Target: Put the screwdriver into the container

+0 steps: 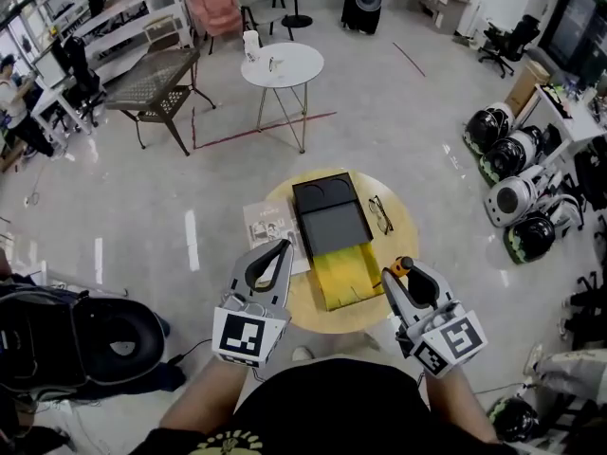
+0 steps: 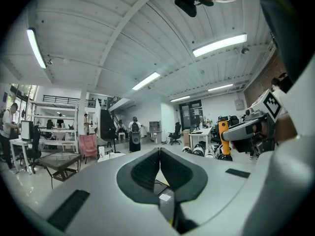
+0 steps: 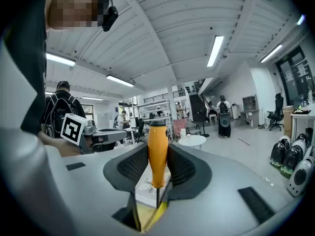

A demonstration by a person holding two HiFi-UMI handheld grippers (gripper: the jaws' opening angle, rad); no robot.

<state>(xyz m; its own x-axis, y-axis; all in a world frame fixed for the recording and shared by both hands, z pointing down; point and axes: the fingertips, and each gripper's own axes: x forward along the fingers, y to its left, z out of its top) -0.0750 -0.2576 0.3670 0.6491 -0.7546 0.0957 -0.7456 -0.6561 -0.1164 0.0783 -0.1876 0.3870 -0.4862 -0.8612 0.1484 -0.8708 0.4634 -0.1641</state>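
My right gripper (image 3: pixel 157 167) is shut on a screwdriver (image 3: pixel 157 151) with an orange handle, held upright with its black cap on top and thin shaft pointing down. In the head view the right gripper (image 1: pixel 396 275) hovers at the right edge of the round wooden table (image 1: pixel 398 218), the screwdriver (image 1: pixel 402 266) poking out of its tip. The container (image 1: pixel 329 218) is a black open case lying on the table's middle, with a yellow tray (image 1: pixel 342 275) at its near end. My left gripper (image 1: pixel 283 251) is shut and holds nothing, at the table's left near edge; in its own view the left gripper (image 2: pixel 160 162) shows its pads pressed together.
A printed leaflet (image 1: pixel 267 226) lies left of the case and a pair of glasses (image 1: pixel 380 213) to its right. A small white round table (image 1: pixel 282 65) stands farther back. Helmets (image 1: pixel 517 202) crowd the right side, a dark bag (image 1: pixel 90 339) lies on the floor at left.
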